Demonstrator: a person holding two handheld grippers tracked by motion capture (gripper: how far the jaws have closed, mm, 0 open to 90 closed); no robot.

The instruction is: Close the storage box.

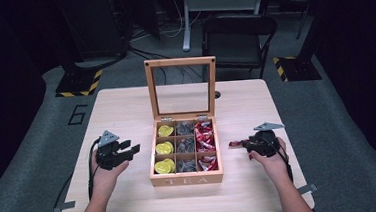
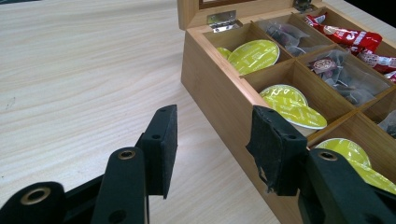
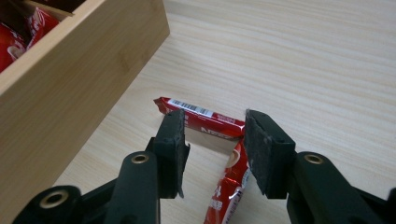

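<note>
An open wooden tea box [image 1: 186, 179] stands mid-table, holding yellow pods [image 1: 164, 148], grey tea bags [image 1: 185, 145] and red sachets [image 1: 204, 135] in separate columns. My left gripper [image 1: 131, 147] hovers open left of the box, nothing between its jaws; in the left gripper view it [image 2: 212, 140] points at the box's side wall [image 2: 219, 93] and the yellow pods [image 2: 254, 53]. My right gripper [image 1: 244, 143] stands open right of the box. One red sachet [image 3: 205, 116] lies flat on the table just past the jaws. A second red sachet [image 3: 224, 196] lies under the gap, untouched by the pads.
The box's glass-paned lid [image 1: 181, 89] stands upright at the back. The light wooden table [image 1: 126, 110] stretches bare to both sides. A black folding chair [image 1: 236, 35] stands on the floor beyond the table's far edge. The box's right wall [image 3: 70, 93] is close to my right gripper.
</note>
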